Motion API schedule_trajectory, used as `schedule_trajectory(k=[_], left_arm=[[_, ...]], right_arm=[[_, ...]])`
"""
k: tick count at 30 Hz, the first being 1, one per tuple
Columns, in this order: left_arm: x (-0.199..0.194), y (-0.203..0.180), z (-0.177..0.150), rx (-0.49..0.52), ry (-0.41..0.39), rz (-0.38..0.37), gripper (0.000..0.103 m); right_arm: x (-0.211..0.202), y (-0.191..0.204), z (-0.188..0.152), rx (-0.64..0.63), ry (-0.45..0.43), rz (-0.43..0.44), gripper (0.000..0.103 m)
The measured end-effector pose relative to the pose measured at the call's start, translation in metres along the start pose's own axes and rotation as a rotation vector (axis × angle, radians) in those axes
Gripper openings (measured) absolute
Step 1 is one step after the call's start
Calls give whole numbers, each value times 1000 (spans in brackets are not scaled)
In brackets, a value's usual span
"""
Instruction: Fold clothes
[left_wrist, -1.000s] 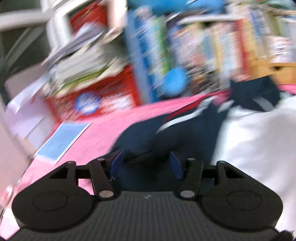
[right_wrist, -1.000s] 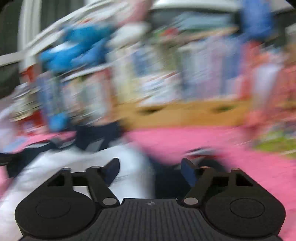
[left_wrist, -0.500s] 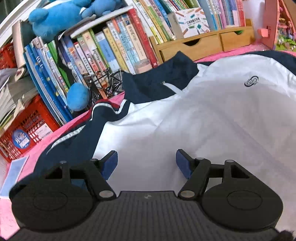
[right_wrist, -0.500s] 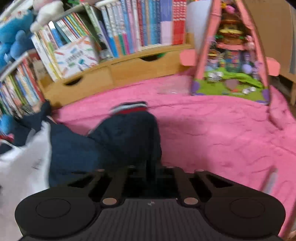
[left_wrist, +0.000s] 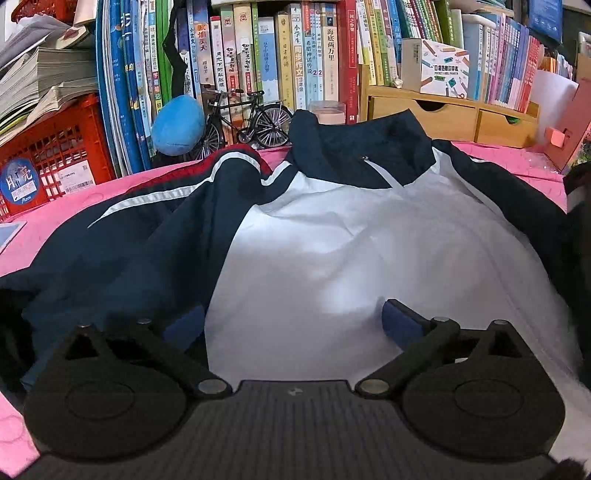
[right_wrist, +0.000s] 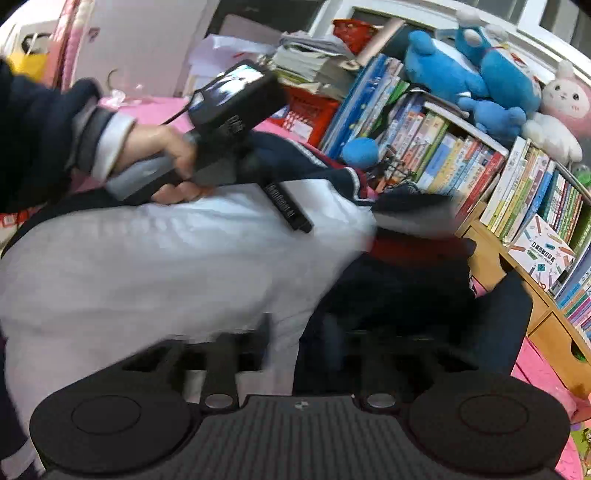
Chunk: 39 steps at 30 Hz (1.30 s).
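A white and navy jacket (left_wrist: 351, 251) with red and white sleeve stripes lies spread on the pink cloth (left_wrist: 74, 206). My left gripper (left_wrist: 291, 325) is open and empty, low over the white body panel. My right gripper (right_wrist: 295, 339) is shut on the jacket's navy sleeve (right_wrist: 399, 291), which drapes from its jaws over the white panel (right_wrist: 147, 266). In the right wrist view the left gripper's body (right_wrist: 236, 107) and the hand holding it show at the upper left.
Books (left_wrist: 280, 59) line the back, with a red crate (left_wrist: 51, 155), a blue plush ball (left_wrist: 177, 125), a model bicycle (left_wrist: 247, 118) and wooden drawers (left_wrist: 450, 114). Blue plush toys (right_wrist: 472, 77) sit on the shelf.
The right gripper has swung left across the jacket with the navy sleeve held in it. The left gripper has opened wider and turned toward the collar.
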<state>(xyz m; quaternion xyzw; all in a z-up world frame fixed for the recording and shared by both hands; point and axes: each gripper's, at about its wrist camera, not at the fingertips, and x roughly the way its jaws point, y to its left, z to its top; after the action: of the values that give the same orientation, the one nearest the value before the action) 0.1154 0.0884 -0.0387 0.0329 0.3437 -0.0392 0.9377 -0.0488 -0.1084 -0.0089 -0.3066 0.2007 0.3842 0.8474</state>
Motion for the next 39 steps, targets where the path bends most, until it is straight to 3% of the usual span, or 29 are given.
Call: schedule_trajectory(k=[2,4,8,11,12,14,15,16,19,25,28,30,33,39], left_arm=[[-1,-1,0,8,-3,6,103],[0,1,0,1,0,-1,103],[1,4,0,-13,6,-11,103],[1,4,0,-8,4,-5,103],[1,4,0,-9,4,-6,103],[1,5,0,-11,5,-8,103],[2,5,0,-11,4,-9,103],[2,5,0,-11,5,-9,103],[2,6,0,-13,5,-12,103],[3,8,0,-11,5,-17,103],[3,8,0,-9,5,-16,103],[3,8,0,-8,4,-15,103],[3,7,-1,-6,3,-12,103],[2,7,-1,-3,2,-9,103]], right_arm=[[-13,-7,4,59,-31,-42,73],[-23,-14,7,115,-65,-89,93],[-5,-12,22,75,-92,-139,101],[42,4,24,-57,-15,-155,103],[59,2,24,-59,33,-175,97],[73,-24,20,91,86,-140,68],[77,-40,19,185,107,-112,23],[76,-54,17,248,119,-120,12],[43,-95,9,233,101,-300,11],[-72,-215,-21,301,106,-855,11],[-100,-257,-58,342,158,-1019,11],[-101,-278,-93,419,217,-1056,12],[-80,-290,-150,596,336,-998,13],[-54,-284,-185,648,409,-1015,11]])
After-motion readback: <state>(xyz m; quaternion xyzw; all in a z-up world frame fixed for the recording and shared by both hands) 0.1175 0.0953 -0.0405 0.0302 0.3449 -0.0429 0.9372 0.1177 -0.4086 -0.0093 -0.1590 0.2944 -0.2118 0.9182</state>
